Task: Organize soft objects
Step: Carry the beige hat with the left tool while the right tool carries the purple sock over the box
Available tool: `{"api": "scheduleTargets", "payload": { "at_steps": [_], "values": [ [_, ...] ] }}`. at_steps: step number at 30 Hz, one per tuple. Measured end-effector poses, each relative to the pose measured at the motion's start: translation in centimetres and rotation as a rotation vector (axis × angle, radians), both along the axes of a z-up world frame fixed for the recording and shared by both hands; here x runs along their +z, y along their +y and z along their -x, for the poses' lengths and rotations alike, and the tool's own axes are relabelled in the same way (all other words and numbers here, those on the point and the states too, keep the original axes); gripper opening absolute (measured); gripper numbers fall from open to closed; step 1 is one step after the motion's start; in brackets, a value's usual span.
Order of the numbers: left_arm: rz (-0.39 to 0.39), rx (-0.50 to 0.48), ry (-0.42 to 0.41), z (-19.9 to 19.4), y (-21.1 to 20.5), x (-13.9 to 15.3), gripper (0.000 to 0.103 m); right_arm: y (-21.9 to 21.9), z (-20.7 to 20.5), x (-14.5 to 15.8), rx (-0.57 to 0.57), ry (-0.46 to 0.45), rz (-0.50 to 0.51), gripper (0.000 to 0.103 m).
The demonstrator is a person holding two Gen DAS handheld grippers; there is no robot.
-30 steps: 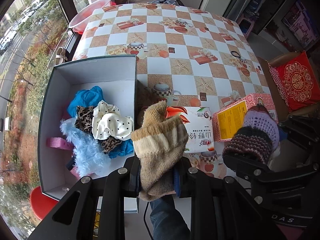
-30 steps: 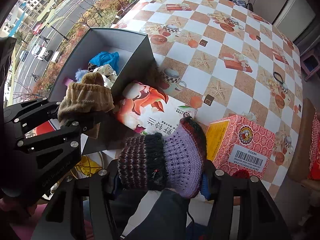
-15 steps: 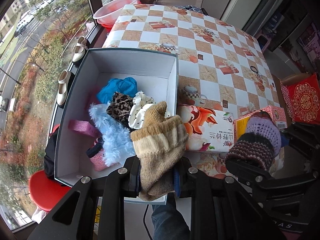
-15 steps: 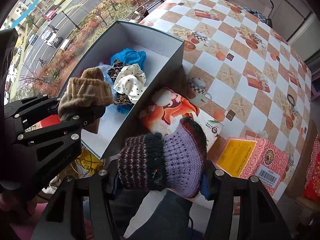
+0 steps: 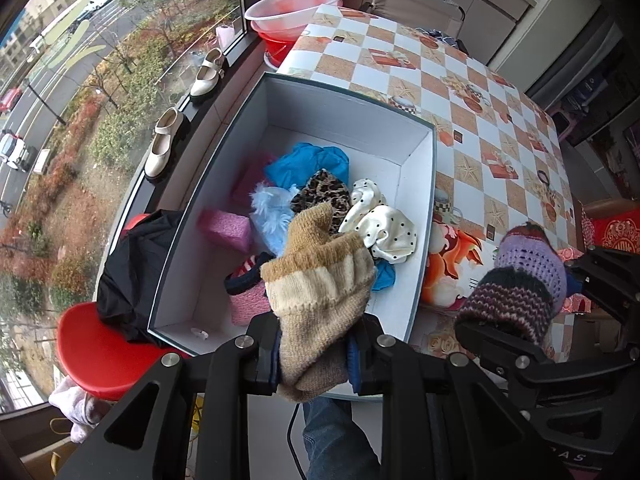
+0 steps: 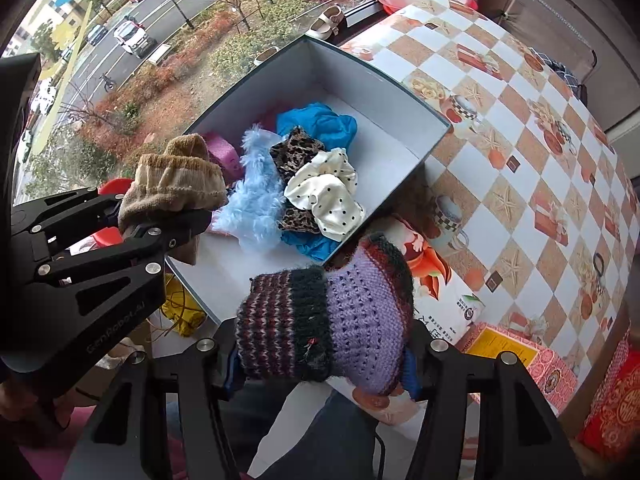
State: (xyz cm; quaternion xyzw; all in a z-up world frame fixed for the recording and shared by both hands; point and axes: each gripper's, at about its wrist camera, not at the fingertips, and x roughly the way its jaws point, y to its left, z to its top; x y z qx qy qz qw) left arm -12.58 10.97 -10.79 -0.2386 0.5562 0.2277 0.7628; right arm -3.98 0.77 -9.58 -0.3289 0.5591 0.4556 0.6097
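I've got two socks, one per gripper. Left gripper: jaws clamped on tan sock, now over the box near its front edge; a sec ago it sat off to the box's right side. Right gripper: jaws gripping purple sock, above the tissue pack just right of box. In box: blue cloth, fluffy blue bit, leopard & polka-dot scrunchies, pink foam. Red carton on surface. 2 shoes on sill.

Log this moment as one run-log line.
left gripper: shut on tan knit sock | right gripper: shut on purple knit sock | both over open box
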Motion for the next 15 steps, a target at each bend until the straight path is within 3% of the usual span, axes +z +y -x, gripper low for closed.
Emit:
{"api": "scheduleTargets", "payload": {
  "at_steps": [15],
  "values": [
    [0.023,0.098,0.009,1.7,2.8,-0.5,0.026,4.0,1.1,-0.3,0.107,0.006,0.016,0.06]
  ]
}}
